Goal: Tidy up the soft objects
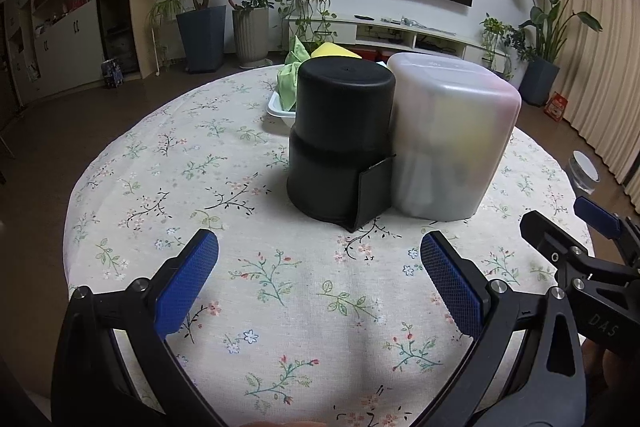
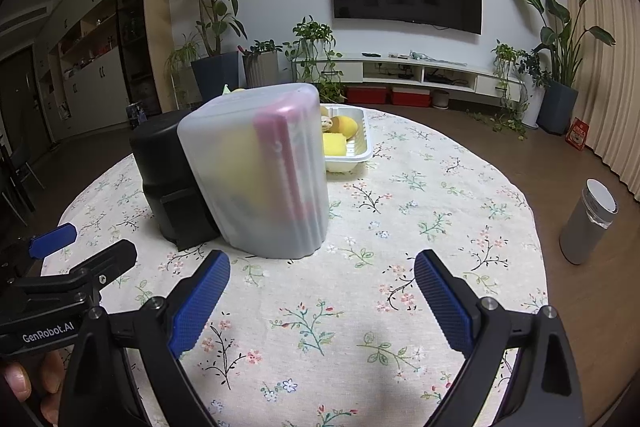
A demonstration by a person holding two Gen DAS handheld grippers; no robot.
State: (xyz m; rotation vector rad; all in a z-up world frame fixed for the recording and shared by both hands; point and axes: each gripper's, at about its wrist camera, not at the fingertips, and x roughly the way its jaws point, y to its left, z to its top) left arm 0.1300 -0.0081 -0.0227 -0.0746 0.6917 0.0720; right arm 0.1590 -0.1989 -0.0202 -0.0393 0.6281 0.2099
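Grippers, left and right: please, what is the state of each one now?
Left gripper: open, holding nothing, above the tablecloth.
Right gripper: open, holding nothing, above the tablecloth.

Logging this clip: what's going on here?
A person holds two grippers over a floral table, both open and empty. The left gripper faces an upturned black bin; the right gripper faces a frosted bin beside it. A white tray of sponges sits behind. Nothing is gripped.
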